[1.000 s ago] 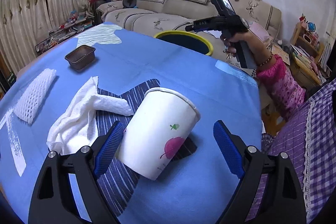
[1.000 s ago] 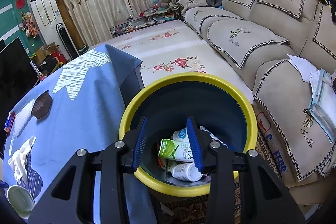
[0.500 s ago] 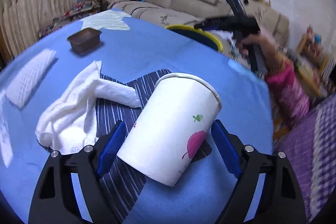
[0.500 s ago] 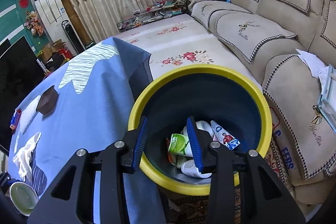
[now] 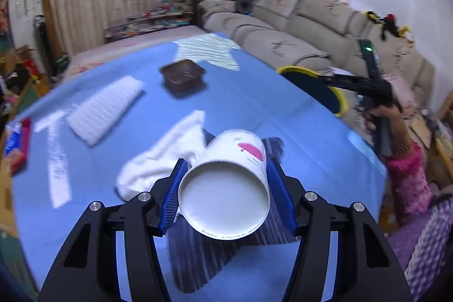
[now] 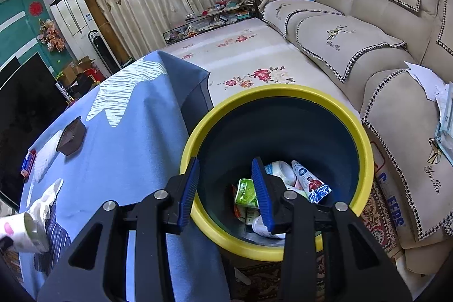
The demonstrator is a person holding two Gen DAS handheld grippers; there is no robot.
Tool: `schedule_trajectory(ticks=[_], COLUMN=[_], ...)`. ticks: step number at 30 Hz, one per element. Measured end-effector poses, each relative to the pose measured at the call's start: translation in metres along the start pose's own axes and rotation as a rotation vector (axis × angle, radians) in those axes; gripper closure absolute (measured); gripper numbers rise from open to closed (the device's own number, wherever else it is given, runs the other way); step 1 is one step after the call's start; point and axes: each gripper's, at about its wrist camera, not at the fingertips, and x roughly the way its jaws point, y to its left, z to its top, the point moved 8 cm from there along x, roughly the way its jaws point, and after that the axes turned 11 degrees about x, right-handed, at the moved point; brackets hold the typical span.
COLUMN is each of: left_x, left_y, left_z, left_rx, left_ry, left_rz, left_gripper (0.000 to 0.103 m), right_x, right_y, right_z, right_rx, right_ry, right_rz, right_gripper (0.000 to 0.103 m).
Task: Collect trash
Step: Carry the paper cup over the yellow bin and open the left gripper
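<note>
Left gripper (image 5: 223, 186) closing — fingers (image 5: 172, 197) pressing both sides of the cup (image 5: 226, 183), tipped over the bench (image 5: 254, 104). Right gripper (image 6: 225, 191) hovering over the bin (image 6: 283, 92) — fingers partly open, empty.

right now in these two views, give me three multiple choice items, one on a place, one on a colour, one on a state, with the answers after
1. Where is the brown tray?
A. on the blue tablecloth
B. inside the bin
C. on the sofa

2. What colour is the rim of the bin?
A. red
B. yellow
C. white

3. What is between the fingers of the right gripper?
A. a paper cup
B. a white cloth
C. nothing

Answers:
1. A, the tray sits on the cloth beyond the foam net and the white cloth.
2. B, a yellow ring runs round the dark blue inside of the bin.
3. C, the gap between its blue pads shows only the bin below. The paper cup is between the closing jaws of the left gripper, its base facing the camera.
</note>
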Motion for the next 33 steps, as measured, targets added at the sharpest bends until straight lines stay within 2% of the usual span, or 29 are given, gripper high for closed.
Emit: schedule_trajectory(ticks=[7,20,27,33], left_x=[-0.003,-0.029,-0.036,-0.040], left_y=[0.016,0.027,0.022,0.002], left_z=[0.022,0.063,0.081,0.114], left_rx=[-0.052,-0.047,-0.035,0.014], left_ry=[0.012,-0.058,-0.083,-0.106], left_rz=[0.045,0.128,0.135,0.138], left_gripper=[0.047,0.047,0.047,0.047], right_x=[-0.001,-0.001,-0.004,-0.018], right_y=[0.001,0.001,-0.002,-0.010], right_z=[-0.001,0.000,0.002,0.007], right_rx=[0.005,0.009,0.010,0.024], right_ry=[0.003,0.005,0.001,-0.028], right_rz=[0.015,0.022,0.018,0.022], right_gripper=[0.066,0.066,0.066,0.066])
